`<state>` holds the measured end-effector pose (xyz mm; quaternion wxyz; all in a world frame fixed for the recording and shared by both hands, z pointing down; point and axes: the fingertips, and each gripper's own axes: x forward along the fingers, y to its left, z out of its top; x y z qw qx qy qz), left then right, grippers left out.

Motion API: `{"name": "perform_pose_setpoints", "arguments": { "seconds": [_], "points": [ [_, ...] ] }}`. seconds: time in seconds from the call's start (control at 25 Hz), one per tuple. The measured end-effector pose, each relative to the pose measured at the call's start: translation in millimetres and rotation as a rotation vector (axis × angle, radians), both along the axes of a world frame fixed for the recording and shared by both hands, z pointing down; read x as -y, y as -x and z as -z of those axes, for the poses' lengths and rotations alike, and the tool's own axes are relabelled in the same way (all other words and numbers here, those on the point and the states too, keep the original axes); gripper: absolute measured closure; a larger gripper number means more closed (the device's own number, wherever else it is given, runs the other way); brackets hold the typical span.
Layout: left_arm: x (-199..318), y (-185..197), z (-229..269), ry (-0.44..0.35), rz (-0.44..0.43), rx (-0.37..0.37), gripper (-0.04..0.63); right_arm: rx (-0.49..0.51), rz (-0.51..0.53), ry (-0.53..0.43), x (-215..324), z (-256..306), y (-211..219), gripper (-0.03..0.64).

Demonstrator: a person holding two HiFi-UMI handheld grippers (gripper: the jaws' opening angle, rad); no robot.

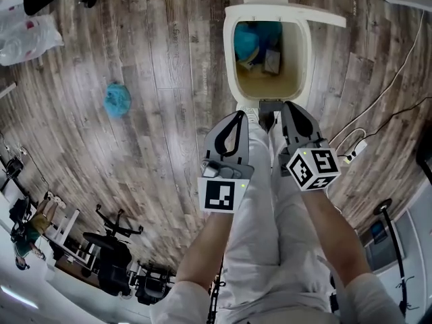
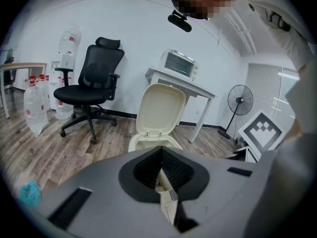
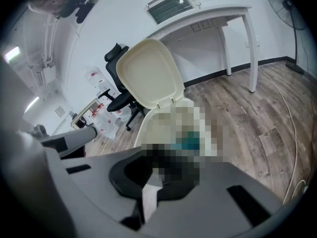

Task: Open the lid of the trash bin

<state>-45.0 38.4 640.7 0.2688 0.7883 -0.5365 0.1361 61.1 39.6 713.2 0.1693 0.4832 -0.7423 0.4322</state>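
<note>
Wood-plank floor, white walls, office room.

- Trash bin (image 1: 230,59): cream, on the floor straight ahead of the person's legs (image 1: 260,214). Mouth uncovered; a blue bundle (image 1: 248,44) and a small box lie at the bottom.
- Lid (image 1: 294,11): swung up at the far rim of the bin, near upright, inner face toward the grippers.
- Left gripper (image 1: 239,116): jaws together, nothing between them; hangs just short of the bin's near rim, not touching it.
- Right gripper (image 1: 289,106): beside the left, same side of the bin; jaws appear together and empty.
- Step in hand, by judgement: opening looks complete, lid already raised. Next move calls only for checking that the lid stays up unaided, then drawing both grippers back from the bin.
- Blue crumpled thing (image 1: 117,100): on the floor well left of the bin.
- Office chair (image 2: 94,78), white table (image 2: 181,81), fan (image 2: 240,103): behind the bin.
- Hard to make out: blurred patch over the bin mouth and jaw tips in the right gripper view; bin's front base hidden behind grippers and legs, so no telling whether a foot pedal holds the lid.
</note>
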Motion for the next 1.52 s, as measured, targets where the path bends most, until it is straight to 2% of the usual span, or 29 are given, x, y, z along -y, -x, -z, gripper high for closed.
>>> {"name": "perform_pose_setpoints", "arguments": {
  "seconds": [0.24, 0.6, 0.92, 1.12, 1.24, 1.4, 1.52],
  "points": [
    [21, 5, 64, -0.071, 0.002, 0.003, 0.597, 0.009, -0.049, -0.109, 29, 90, -26, 0.601],
    [59, 23, 233, -0.238, 0.003, 0.006, 0.597, -0.074, 0.015, -0.374, 70, 291, -65, 0.601],
    [63, 27, 378, -0.368, -0.009, 0.040, 0.597, -0.077, -0.079, -0.540, 87, 453, -112, 0.600],
    [57, 28, 446, -0.459, -0.038, 0.069, 0.597, -0.073, -0.109, -0.656, 79, 543, -133, 0.601],
    [57, 35, 491, -0.517, -0.010, 0.063, 0.597, -0.072, -0.136, -0.712, 71, 586, -148, 0.600],
    [56, 49, 547, -0.599, 0.027, 0.093, 0.597, -0.086, -0.178, -0.779, 58, 632, -172, 0.601],
    [50, 62, 584, -0.637, 0.059, 0.062, 0.597, -0.089, -0.209, -0.829, 48, 665, -186, 0.600]
  ]
}}
